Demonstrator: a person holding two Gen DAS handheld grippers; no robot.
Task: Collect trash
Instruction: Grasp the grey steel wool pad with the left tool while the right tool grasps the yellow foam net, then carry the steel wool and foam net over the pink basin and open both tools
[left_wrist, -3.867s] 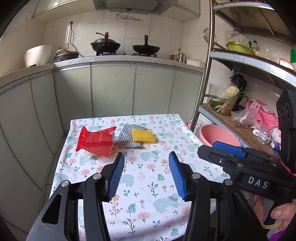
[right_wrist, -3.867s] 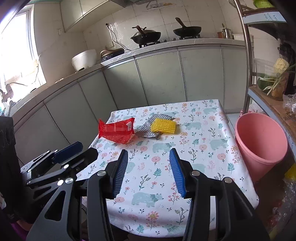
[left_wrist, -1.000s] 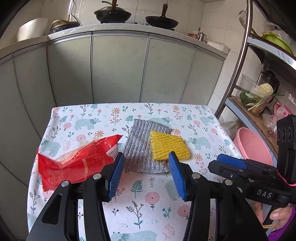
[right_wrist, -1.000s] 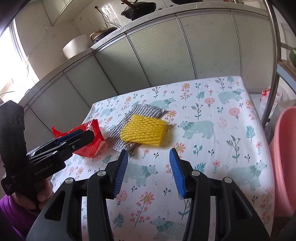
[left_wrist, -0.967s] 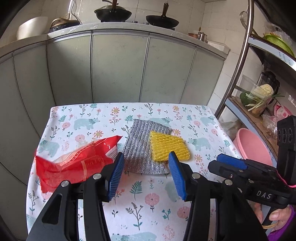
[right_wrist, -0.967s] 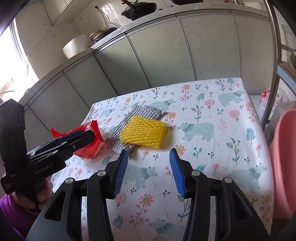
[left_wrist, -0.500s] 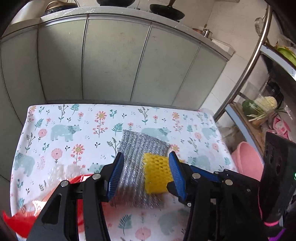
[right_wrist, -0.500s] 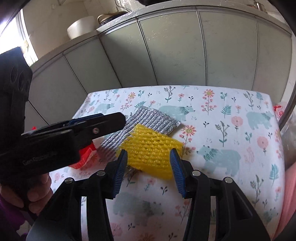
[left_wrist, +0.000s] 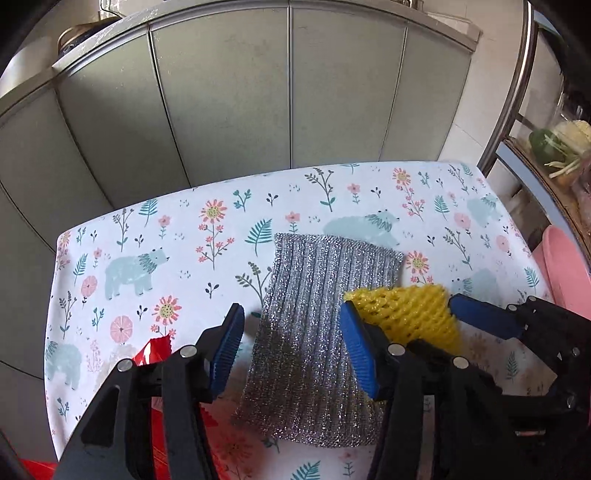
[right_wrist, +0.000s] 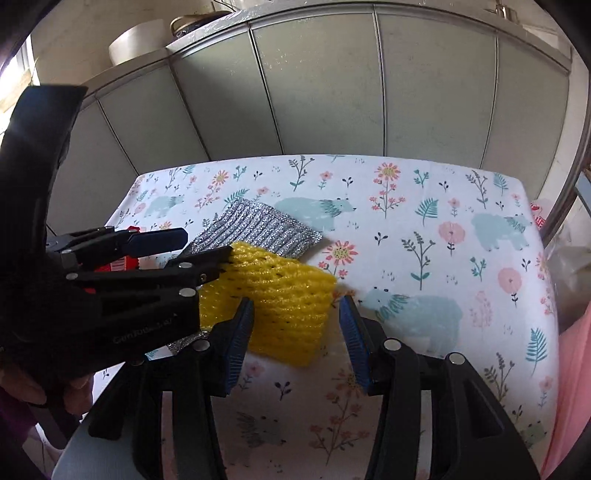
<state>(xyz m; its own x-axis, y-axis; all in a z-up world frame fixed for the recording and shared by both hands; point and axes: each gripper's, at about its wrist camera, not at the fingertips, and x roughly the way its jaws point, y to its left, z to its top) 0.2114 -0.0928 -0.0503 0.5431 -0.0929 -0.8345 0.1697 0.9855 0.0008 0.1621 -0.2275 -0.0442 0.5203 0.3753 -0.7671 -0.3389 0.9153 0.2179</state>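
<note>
Right wrist view: yellow foam net lies between the open jaws.

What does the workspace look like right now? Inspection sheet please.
Surface: table under a floral bear-print cloth.
Job's things: yellow foam net lying partly on a silver mesh pad; red wrapper at the left, mostly hidden.
Clutter: nothing seen.
Grippers: left gripper over the pad, jaws opening, not gripping; right gripper open, the net between its jaws, not pinched.
Cables: nothing seen.
Surroundings: grey-green cabinets, pink bucket, metal rack.
</note>
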